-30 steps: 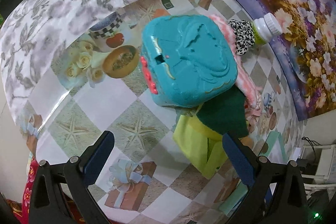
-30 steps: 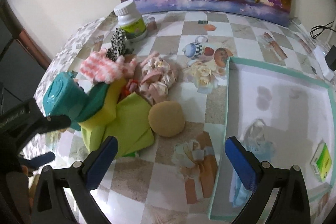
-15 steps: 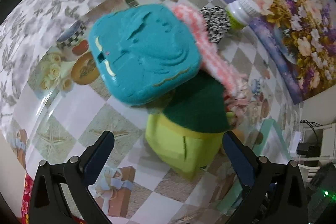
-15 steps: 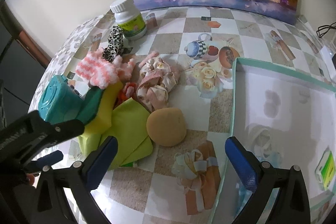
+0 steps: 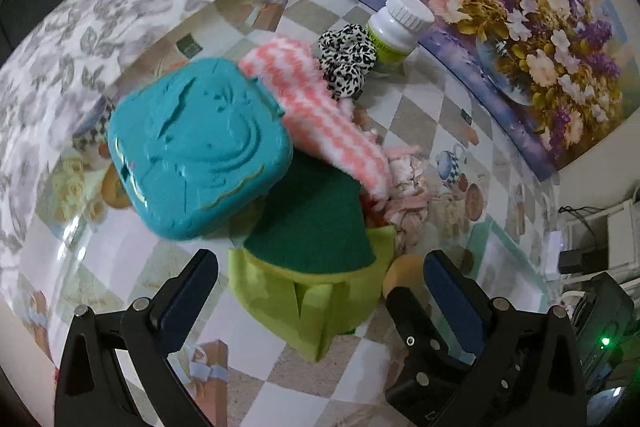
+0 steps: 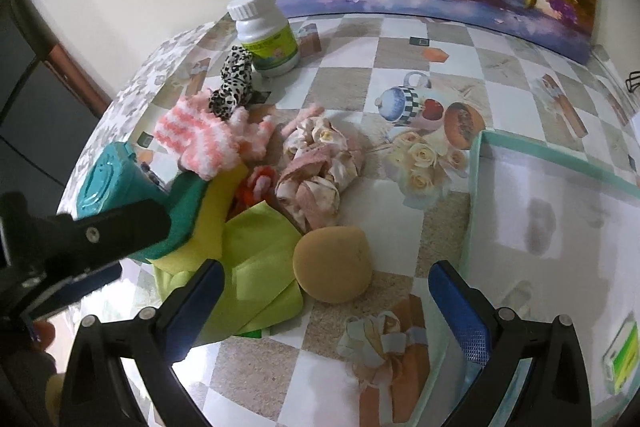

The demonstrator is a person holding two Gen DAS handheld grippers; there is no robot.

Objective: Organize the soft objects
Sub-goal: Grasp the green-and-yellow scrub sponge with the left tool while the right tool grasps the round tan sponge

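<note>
Both sets of jaws stand released: the left gripper over the lime cloth, the right gripper around the tan sponge.

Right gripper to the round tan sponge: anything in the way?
Nothing visible. The right gripper is open, and the round tan sponge lies on the table just ahead between its fingers. The lime cloth touches the sponge's left edge, close to the left-hand finger, but does not cover it.
</note>
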